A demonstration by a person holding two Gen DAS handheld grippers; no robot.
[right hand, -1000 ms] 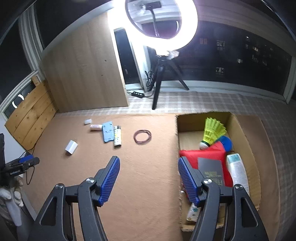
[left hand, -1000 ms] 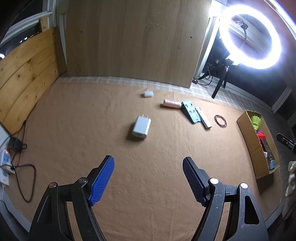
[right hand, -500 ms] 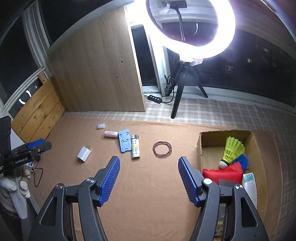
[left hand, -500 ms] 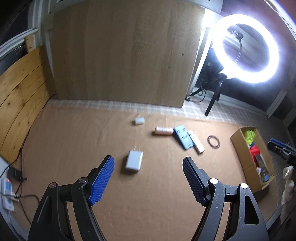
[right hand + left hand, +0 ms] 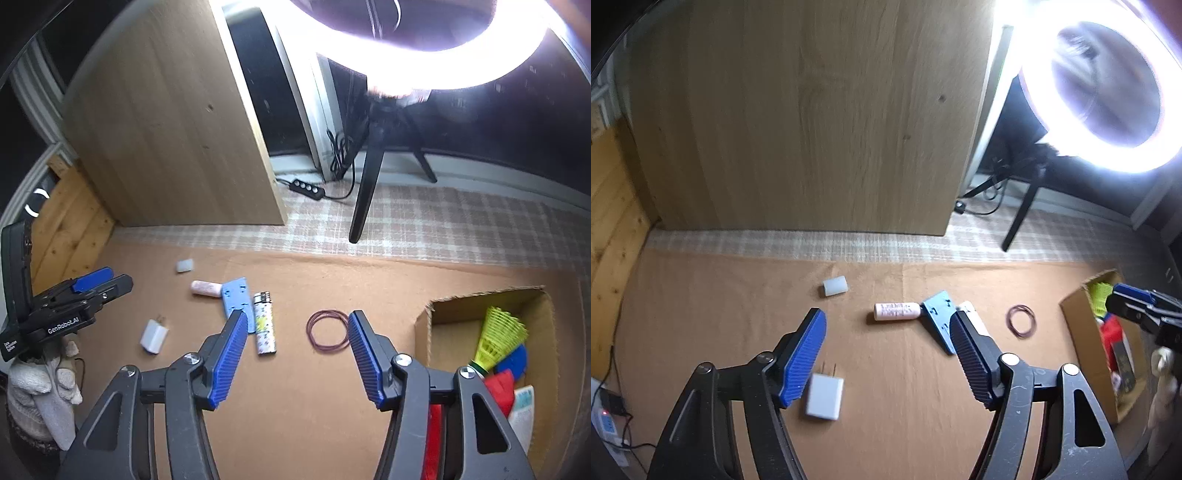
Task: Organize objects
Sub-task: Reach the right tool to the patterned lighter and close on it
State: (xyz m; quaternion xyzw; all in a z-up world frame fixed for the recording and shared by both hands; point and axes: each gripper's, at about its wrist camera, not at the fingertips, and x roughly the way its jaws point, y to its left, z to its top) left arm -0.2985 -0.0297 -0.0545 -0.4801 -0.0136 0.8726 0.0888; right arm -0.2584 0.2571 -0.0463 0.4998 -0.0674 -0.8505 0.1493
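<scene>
On the brown mat lie a white charger (image 5: 824,400), a small white cylinder (image 5: 835,285), a pink tube (image 5: 895,311), a blue plate (image 5: 940,317), a lighter (image 5: 265,325) and a rubber ring (image 5: 307,330). My left gripper (image 5: 886,317) hovers over the mat with the charger just below its left finger; its jaws are closing with nothing between them. My right gripper (image 5: 297,315) hangs above the mat between the lighter and the ring, its jaws also closing on nothing. At the left of the right wrist view, the left gripper (image 5: 99,282) shows in a gloved hand (image 5: 44,376).
A cardboard box (image 5: 436,321) at the right holds a yellow shuttlecock (image 5: 496,339), a red item and other things. A tall wooden panel (image 5: 812,129) stands behind the mat. A ring light (image 5: 1108,92) on a tripod is at the back right. Cables and a power strip (image 5: 607,424) lie at the left.
The left view has shifted so the charger now sits close beside the left finger. The right gripper swung left from over the box to the ring and lighter. Both jaws are narrower.
</scene>
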